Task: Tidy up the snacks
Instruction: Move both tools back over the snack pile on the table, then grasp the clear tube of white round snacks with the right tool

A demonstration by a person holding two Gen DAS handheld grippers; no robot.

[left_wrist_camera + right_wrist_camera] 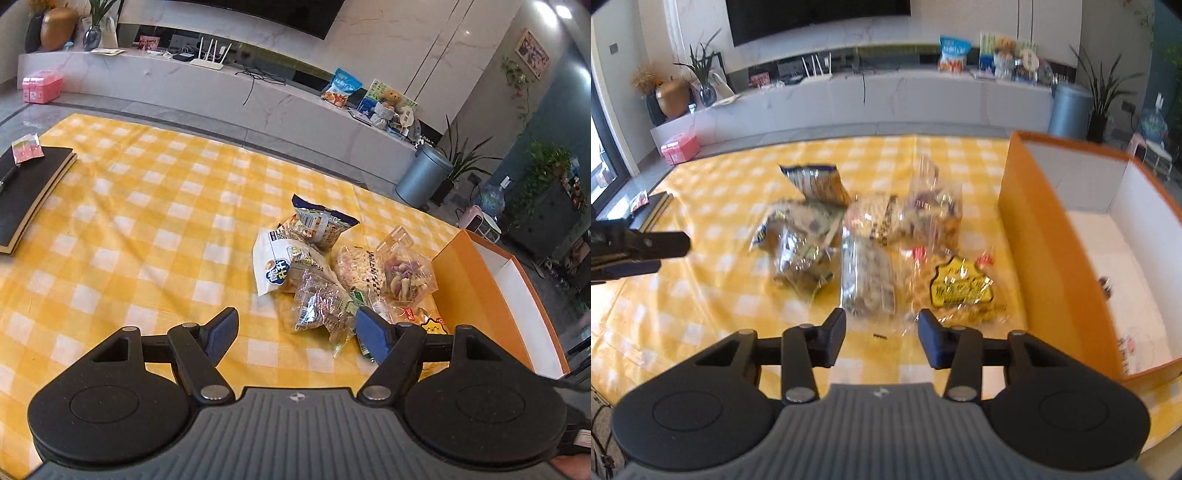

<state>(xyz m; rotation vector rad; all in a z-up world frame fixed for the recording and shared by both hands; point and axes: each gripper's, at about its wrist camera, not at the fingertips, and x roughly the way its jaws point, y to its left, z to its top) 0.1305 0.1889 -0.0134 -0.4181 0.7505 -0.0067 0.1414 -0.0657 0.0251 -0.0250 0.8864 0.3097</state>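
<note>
A heap of snack bags lies on the yellow checked cloth [147, 221]. It includes a white bag [275, 266], a blue-edged bag [321, 221], a clear bag of nuts [321, 310] and a bag of purple chips [404, 275]. My left gripper [295, 315] is open, low over the near side of the clear nut bag without touching it. My right gripper [882, 315] is open with only cloth between its fingers. It sits just short of a clear bag [866, 284] and a yellow-labelled bag [956, 288]. An orange box [1045, 251] with a white inside stands right of the heap.
A black notebook [29, 192] with a pen and a pink packet lies at the cloth's far left. The left gripper [639, 247] shows at the left edge of the right wrist view. A small dark speck [880, 336] lies on the cloth. A white TV bench [221, 85] stands beyond.
</note>
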